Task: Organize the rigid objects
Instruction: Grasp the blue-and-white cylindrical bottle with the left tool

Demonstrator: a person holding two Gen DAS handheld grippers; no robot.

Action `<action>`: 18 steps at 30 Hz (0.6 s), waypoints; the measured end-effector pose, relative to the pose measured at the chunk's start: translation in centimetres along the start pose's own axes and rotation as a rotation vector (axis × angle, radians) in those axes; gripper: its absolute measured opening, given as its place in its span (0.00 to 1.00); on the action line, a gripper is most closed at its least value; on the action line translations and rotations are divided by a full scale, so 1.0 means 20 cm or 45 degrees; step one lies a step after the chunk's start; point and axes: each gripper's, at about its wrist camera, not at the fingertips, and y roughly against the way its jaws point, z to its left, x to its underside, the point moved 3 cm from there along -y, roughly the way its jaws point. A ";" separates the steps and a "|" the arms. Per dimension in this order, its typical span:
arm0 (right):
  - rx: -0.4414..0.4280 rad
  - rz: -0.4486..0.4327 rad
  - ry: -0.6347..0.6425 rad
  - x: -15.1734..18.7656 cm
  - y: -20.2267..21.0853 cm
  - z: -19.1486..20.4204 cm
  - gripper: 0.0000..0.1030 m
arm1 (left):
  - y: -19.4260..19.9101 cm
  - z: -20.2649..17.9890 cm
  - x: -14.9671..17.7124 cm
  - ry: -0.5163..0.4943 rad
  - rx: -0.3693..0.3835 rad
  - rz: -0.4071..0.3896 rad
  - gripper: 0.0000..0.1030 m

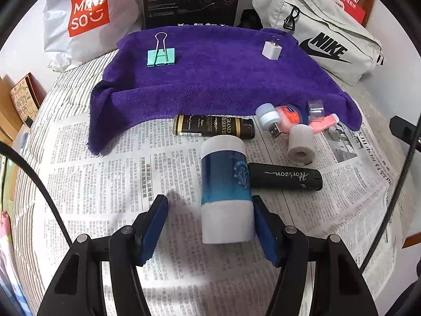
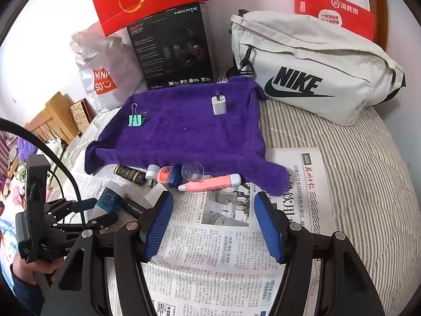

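Left wrist view: the left gripper [image 1: 210,226] stands half-wide over the newspaper [image 1: 105,158], with a blue-and-white cylinder [image 1: 225,189] lying between its blue pads. The right-hand pad touches the cylinder's side; the left-hand pad is clear of it, so nothing is clamped. Just beyond the fingertips, to the right, lies a black Horizon tube [image 1: 285,176]; further ahead sit a Grand Reserve bottle [image 1: 214,126], a white tape roll [image 1: 301,144], a USB night light [image 1: 268,118] and a pink tube [image 1: 323,122]. Far ahead, on the purple towel [image 1: 210,84], rest a mint binder clip [image 1: 161,56] and a white charger plug [image 1: 271,50].

Right wrist view: the right gripper [image 2: 213,226] is likewise half-wide and empty above bare newspaper, the pink tube lying just past its tips.
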 end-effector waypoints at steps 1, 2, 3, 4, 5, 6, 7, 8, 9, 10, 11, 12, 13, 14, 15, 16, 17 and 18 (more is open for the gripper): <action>-0.005 0.001 0.000 0.00 0.00 0.00 0.62 | 0.00 0.00 0.00 -0.006 -0.007 -0.006 0.61; -0.010 0.003 0.004 0.01 -0.01 0.01 0.62 | -0.01 -0.01 -0.01 -0.015 -0.019 -0.013 0.61; -0.012 0.008 0.010 0.02 -0.02 0.01 0.62 | -0.02 -0.01 -0.02 -0.021 -0.026 -0.018 0.61; -0.012 0.013 0.018 0.02 -0.02 0.02 0.62 | -0.03 -0.01 -0.03 -0.024 -0.029 -0.023 0.61; -0.012 0.019 0.028 0.03 -0.03 0.03 0.62 | -0.03 -0.02 -0.03 -0.028 -0.034 -0.031 0.60; -0.014 0.024 0.039 0.04 -0.05 0.04 0.62 | -0.04 -0.01 -0.03 -0.029 -0.035 -0.035 0.59; -0.017 0.031 0.047 0.04 -0.06 0.05 0.62 | -0.04 -0.01 -0.03 -0.031 -0.041 -0.042 0.55; -0.016 0.040 0.052 0.05 -0.07 0.06 0.62 | -0.04 -0.01 -0.03 -0.038 -0.042 -0.057 0.39; -0.015 0.048 0.058 0.06 -0.09 0.06 0.62 | -0.03 -0.01 -0.03 -0.041 -0.035 -0.064 0.34; -0.017 0.052 0.064 0.06 -0.10 0.06 0.62 | -0.03 0.00 -0.03 -0.032 -0.028 -0.063 0.34; -0.017 0.059 0.069 0.07 -0.11 0.07 0.62 | -0.03 0.01 -0.03 -0.026 -0.016 -0.060 0.34; -0.016 0.064 0.072 0.08 -0.11 0.06 0.62 | -0.04 0.01 -0.04 -0.026 -0.014 -0.065 0.34; -0.015 0.069 0.072 0.08 -0.12 0.06 0.62 | -0.04 0.02 -0.04 -0.027 -0.019 -0.066 0.34; -0.015 0.078 0.069 0.09 -0.14 0.06 0.62 | -0.05 0.02 -0.04 -0.034 -0.024 -0.068 0.34; -0.015 0.085 0.067 0.09 -0.14 0.05 0.62 | -0.05 0.02 -0.05 -0.035 -0.027 -0.067 0.34; -0.014 0.090 0.066 0.09 -0.15 0.05 0.62 | -0.06 0.02 -0.05 -0.035 -0.030 -0.069 0.34; -0.013 0.094 0.064 0.10 -0.16 0.04 0.62 | -0.06 0.02 -0.06 -0.041 -0.031 -0.073 0.34; -0.012 0.100 0.061 0.10 -0.16 0.04 0.62 | -0.06 0.02 -0.06 -0.049 -0.031 -0.076 0.34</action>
